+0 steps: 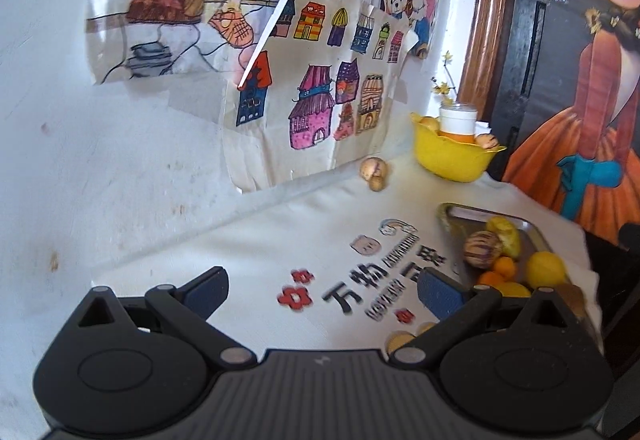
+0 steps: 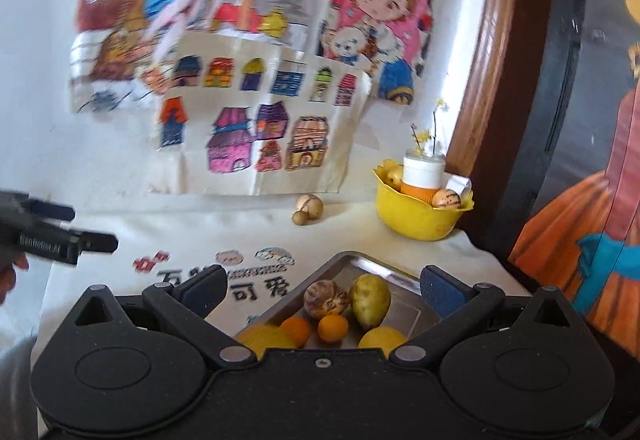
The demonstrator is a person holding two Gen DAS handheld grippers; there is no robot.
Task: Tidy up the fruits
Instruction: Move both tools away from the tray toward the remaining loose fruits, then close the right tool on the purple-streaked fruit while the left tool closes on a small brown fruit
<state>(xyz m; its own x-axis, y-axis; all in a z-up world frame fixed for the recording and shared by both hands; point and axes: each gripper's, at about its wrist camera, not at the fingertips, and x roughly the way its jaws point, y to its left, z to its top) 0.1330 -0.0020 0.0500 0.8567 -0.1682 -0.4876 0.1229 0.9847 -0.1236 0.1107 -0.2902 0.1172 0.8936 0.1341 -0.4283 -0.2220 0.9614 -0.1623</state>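
Both claws spread wide and empty, left claw (image 1: 322, 290), right claw (image 2: 322, 290) over metal tray (image 2: 352, 260), perhaps six fruits (image 2: 370, 300), nearest half hidden

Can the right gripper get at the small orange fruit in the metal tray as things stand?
Probably yes. The right gripper hangs over the metal tray with its jaws wide open and empty, and the small orange fruit lies uncovered between them. The striped brown fruit and the yellow-green fruit crowd it closely.
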